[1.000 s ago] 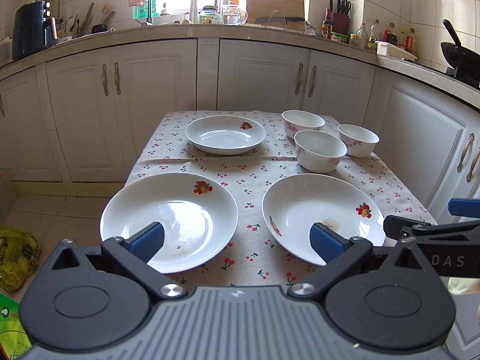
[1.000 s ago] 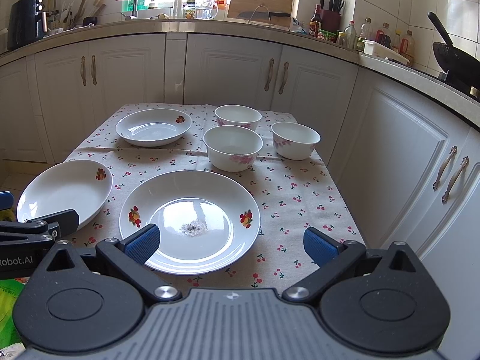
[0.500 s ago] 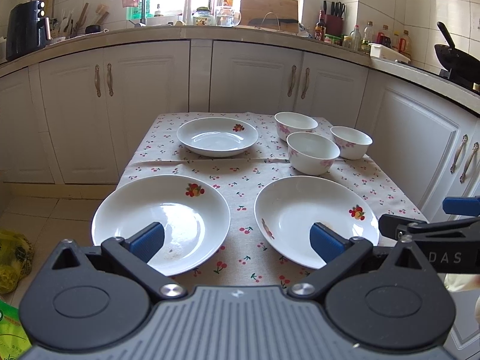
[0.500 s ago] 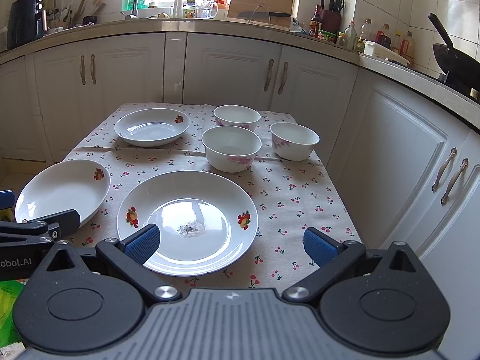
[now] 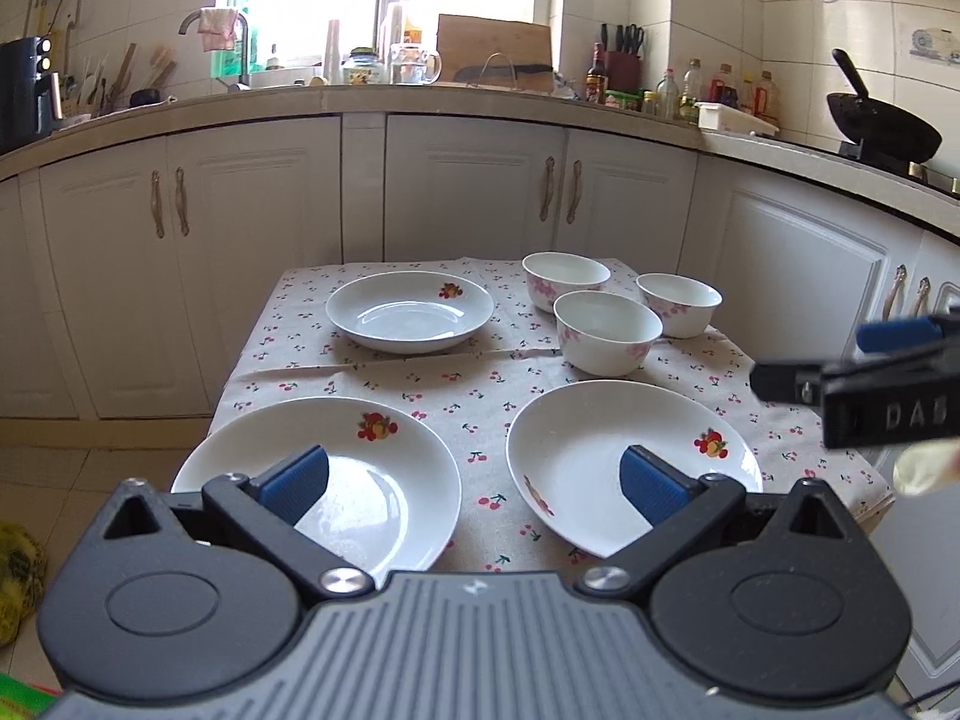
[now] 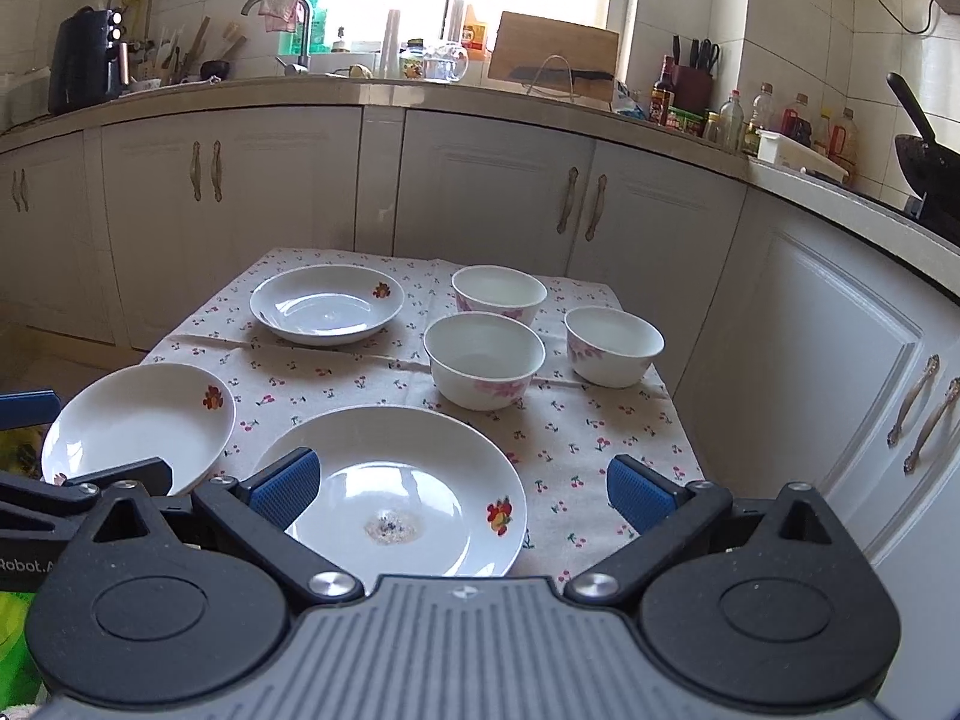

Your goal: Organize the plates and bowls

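Small table under a cherry-print cloth (image 6: pixel 576 450), carrying everything; nothing is stacked yet.

Largest first: three shallow white glazed plates with fruit decals. The right near plate (image 6: pixel 414 480) is sitting at the table's near edge, a small patch of crumbs at its centre. The left near plate (image 5: pixel 360 468) is lying toward the near left corner, apart from its neighbour. The far plate (image 5: pixel 411 312) is resting toward the far left corner.

Then three white ceramic bowls with pink flower print, clustered at the far right: the middle bowl (image 6: pixel 485 357), the back bowl (image 6: pixel 498 294), the right-edge bowl (image 6: pixel 613 345). They are standing close but look apart.

Handling (a judgement): all glazed ceramic, so stiff, slick, breakable and moderately heavy. Plates are offering only the thin raised rim for a pinch, best taken at the near edge; a bowl is best pinched over its wall, one finger inside.

Left gripper (image 5: pixel 474 480) is hovering level over the near edge, between the two near plates, blue pads spread wide and holding nothing. Right gripper (image 6: pixel 459 489) is hanging over the right near plate, also level, pads wide apart and empty (its left pad is showing over the plate's near-left rim; contact not discernible).
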Motion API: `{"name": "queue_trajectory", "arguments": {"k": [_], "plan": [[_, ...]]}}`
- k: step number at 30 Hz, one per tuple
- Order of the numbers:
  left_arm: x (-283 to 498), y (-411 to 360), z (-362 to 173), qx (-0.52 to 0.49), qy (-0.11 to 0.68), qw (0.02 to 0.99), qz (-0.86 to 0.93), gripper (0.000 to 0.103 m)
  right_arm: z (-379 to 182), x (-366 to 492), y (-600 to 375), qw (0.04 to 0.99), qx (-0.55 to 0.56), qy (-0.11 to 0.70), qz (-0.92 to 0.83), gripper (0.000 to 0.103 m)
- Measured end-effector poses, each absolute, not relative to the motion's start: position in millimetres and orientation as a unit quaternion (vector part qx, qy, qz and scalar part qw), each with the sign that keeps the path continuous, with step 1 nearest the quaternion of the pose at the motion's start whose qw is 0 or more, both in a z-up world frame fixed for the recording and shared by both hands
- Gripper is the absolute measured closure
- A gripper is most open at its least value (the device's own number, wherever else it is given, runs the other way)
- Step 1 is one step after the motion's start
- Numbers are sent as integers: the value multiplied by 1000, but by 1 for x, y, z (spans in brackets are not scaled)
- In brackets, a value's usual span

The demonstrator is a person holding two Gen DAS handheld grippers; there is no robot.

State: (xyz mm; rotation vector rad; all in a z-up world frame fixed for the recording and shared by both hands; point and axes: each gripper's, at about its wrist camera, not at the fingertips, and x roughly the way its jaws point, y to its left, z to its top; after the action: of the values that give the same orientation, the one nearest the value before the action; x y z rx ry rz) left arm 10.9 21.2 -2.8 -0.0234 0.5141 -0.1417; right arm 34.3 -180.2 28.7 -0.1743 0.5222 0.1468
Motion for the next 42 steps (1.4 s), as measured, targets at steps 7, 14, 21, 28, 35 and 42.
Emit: {"name": "queue_trajectory", "arguments": {"k": [7,14,21,28,35,42], "plan": [[19,56,-13,-21,265,961,-83,1,35,64,-169,949,-78,249,179,0],[21,99,-28,-42,289,951,-104,1,24,101,-129,915,-59,286,277,0],[18,129,-48,-26,326,938,-116,1,7,128,-82,881,-83,322,336,0],[20,158,-66,-6,346,930,-126,1,-16,154,-53,848,-80,364,376,0],[37,157,-76,36,352,918,-180,1,-38,182,-34,828,-81,411,372,0],[52,156,-81,55,360,905,-218,2,-49,206,-22,802,-80,449,386,0]]}}
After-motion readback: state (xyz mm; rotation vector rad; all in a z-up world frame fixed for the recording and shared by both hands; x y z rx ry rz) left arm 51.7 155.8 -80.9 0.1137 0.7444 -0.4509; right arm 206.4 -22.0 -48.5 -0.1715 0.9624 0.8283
